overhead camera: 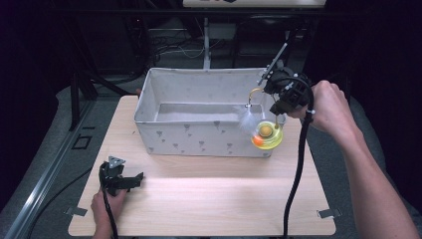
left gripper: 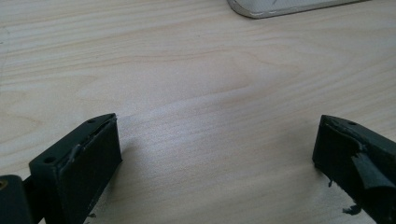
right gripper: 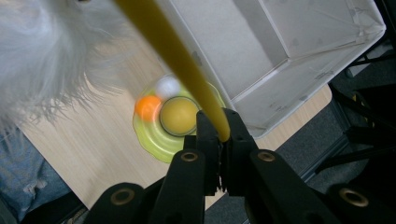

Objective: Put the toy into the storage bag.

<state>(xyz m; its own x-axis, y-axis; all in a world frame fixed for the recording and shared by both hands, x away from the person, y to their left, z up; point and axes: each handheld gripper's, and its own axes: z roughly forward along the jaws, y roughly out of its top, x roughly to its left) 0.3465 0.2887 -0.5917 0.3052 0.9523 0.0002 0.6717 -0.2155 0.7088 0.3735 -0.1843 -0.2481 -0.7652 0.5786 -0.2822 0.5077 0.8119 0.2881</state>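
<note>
Hanging base-down, cat toy (overhead camera: pixel 267 133), wand (right gripper: pixel 173 53) upright

A pale wooden table (overhead camera: pixel 209 199) carries a grey fabric bin (overhead camera: pixel 199 134) set toward twelve o'clock of its top, open side up, its walls printed with small dark hearts. At seven and five o'clock, metal clips (overhead camera: pixel 74 211) sit at the table's near edge. Beyond twelve o'clock, loose cables (overhead camera: pixel 174 50) lie on the dark floor beside a white post (overhead camera: pixel 206 45).

yellow-green cat toy (overhead camera: pixel 267 134) with feather hangs tilted before box.
</note>
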